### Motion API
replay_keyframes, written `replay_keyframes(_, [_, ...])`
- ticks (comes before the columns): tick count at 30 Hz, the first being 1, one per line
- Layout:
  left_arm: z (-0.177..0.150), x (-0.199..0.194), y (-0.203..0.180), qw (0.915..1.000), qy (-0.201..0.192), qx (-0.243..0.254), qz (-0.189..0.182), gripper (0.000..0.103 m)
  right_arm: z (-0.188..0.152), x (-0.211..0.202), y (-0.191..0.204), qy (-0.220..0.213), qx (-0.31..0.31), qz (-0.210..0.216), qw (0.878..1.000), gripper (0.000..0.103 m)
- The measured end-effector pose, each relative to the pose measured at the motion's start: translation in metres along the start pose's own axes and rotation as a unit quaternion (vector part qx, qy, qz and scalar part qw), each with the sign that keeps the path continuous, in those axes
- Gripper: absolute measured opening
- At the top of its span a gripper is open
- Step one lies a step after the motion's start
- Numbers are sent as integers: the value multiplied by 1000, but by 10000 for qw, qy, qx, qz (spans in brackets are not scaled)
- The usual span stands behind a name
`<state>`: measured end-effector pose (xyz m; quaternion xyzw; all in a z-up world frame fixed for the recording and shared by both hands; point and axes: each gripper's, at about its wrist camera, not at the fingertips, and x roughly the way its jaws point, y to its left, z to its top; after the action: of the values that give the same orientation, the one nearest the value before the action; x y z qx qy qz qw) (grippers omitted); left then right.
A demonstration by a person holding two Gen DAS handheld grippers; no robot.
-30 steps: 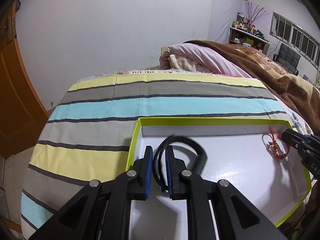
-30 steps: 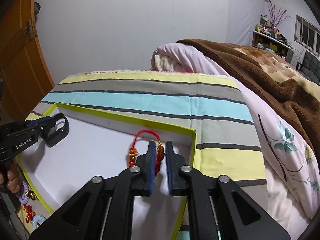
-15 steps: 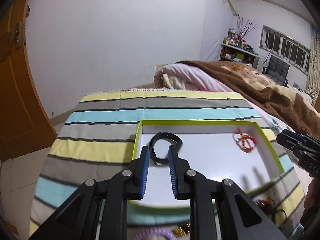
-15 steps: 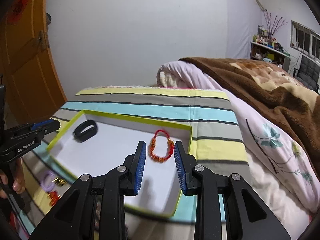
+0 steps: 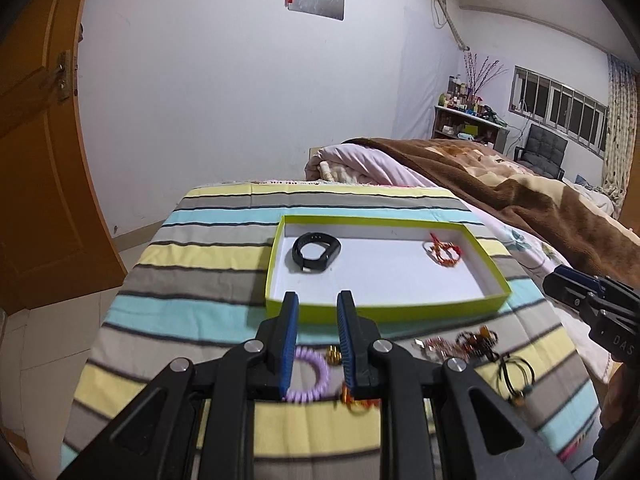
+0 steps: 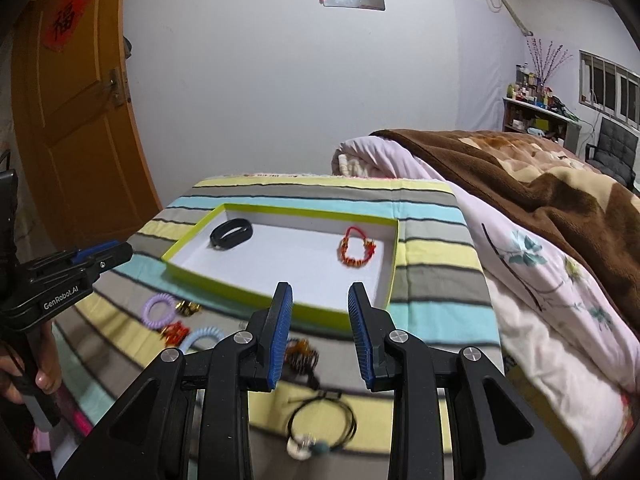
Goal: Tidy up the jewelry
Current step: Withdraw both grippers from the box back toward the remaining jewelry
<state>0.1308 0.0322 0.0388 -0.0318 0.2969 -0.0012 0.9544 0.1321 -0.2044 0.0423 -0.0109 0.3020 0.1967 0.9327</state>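
A lime-rimmed white tray [image 5: 384,312] [image 6: 280,300] lies on the striped bedspread. In it lie a black band [image 5: 316,252] [image 6: 231,231] at the left and a red beaded bracelet [image 5: 444,254] [image 6: 356,250] at the right. My left gripper [image 5: 318,304] is open and empty, raised above the tray's near edge. My right gripper [image 6: 320,296] is open and empty, raised near the tray's near right corner. Loose pieces lie in front of the tray: a purple coil tie [image 5: 314,376] [image 6: 158,308], a light blue coil [image 6: 202,336], gold and red charms [image 6: 176,330], a dark clip [image 6: 302,356], black cord pieces [image 5: 516,376] [image 6: 324,424].
A brown blanket [image 6: 540,200] and a pink floral quilt [image 6: 532,280] are heaped on the right of the bed. An orange door [image 6: 76,120] stands at the left. The bed's edge drops to a tiled floor [image 5: 60,332] on the left.
Both grippers let go of the black band and the red bracelet in the tray, opened, and drew back and up. The loose jewelry in front of the tray came into view.
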Motion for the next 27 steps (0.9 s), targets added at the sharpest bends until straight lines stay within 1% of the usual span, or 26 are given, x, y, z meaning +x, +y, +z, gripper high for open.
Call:
replay_keyframes(9, [-29,-36,-4,10000,-72,-9,-7,21,-34,-33,12,-50,-101,-32,9999,30])
replay_keyframes(14, [-45,-53,-9,9999,-100,47,13,21,-44,-46,14,-81,-112,-7,9999,30])
replay_keyframes(21, [-55,-59,-10,10000,-64,-31,-23,21,-54,-52,11,-23,-55,30,10000,30])
replay_keyframes(27, [-60,-61,-14,10000,-57,2,-51,21,-59,-52,9,14,-3,29,10000,30])
